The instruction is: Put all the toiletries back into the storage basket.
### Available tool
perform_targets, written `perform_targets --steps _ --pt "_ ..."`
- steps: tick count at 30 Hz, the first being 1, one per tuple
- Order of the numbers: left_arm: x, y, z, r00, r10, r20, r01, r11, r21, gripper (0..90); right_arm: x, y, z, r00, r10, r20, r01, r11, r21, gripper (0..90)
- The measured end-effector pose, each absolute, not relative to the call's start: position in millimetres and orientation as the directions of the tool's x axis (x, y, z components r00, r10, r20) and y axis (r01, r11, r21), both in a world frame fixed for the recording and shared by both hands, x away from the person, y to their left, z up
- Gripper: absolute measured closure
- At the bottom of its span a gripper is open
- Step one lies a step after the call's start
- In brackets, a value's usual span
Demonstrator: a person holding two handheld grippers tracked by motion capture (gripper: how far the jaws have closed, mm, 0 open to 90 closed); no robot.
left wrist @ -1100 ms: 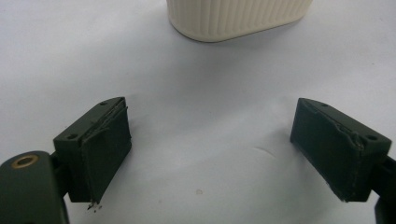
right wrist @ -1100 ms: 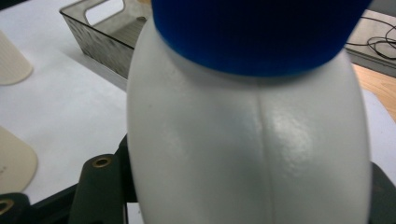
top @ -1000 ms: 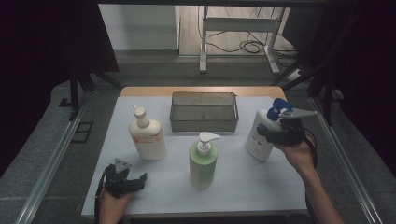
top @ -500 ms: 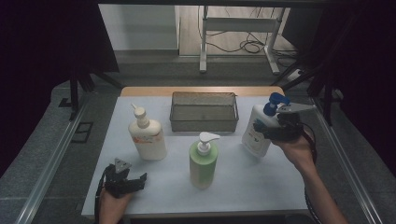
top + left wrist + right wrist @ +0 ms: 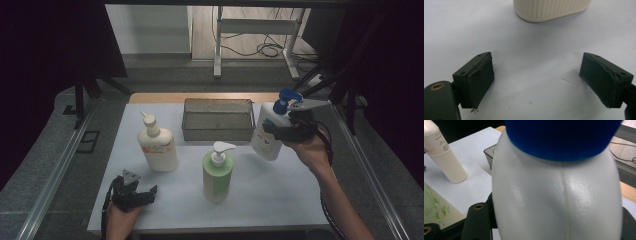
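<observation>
A white bottle with a blue pump (image 5: pixel 262 144) hangs tilted above the table, just right of the wire basket (image 5: pixel 217 133). My right gripper (image 5: pixel 275 129) is shut on its body from the right. In the right gripper view the bottle (image 5: pixel 556 195) is pressed between the two black jaws, its blue collar (image 5: pixel 561 137) at the top. My left gripper (image 5: pixel 146 194) rests low at the table's front left, open. In the left gripper view its pads (image 5: pixel 481 80) stand wide apart over bare white table, with the ribbed base of the cream bottle (image 5: pixel 551 10) ahead.
A cream pump bottle (image 5: pixel 157 147) stands left of centre and a green pump bottle (image 5: pixel 217 170) in the middle front. The mesh basket sits at the back centre of the white tabletop (image 5: pixel 280 190). Dark curtains flank both sides.
My right gripper has lifted the white bottle off the table and carried it left, toward the basket's right end. The left gripper has stayed put.
</observation>
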State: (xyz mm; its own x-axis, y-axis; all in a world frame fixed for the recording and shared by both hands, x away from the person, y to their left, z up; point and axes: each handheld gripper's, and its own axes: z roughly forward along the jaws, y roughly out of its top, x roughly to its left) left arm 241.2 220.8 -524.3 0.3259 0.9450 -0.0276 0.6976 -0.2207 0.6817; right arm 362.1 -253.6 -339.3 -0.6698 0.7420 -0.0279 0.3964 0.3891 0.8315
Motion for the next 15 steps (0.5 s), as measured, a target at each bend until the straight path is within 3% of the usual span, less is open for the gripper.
perform_targets --steps 15 --pt "241.2 220.8 -524.2 0.326 0.945 -0.027 0.698 -0.221 0.681 11.9 380.4 -224.2 -322.7 -0.679 0.733 -0.034 0.38 0.391 0.838 38.3"
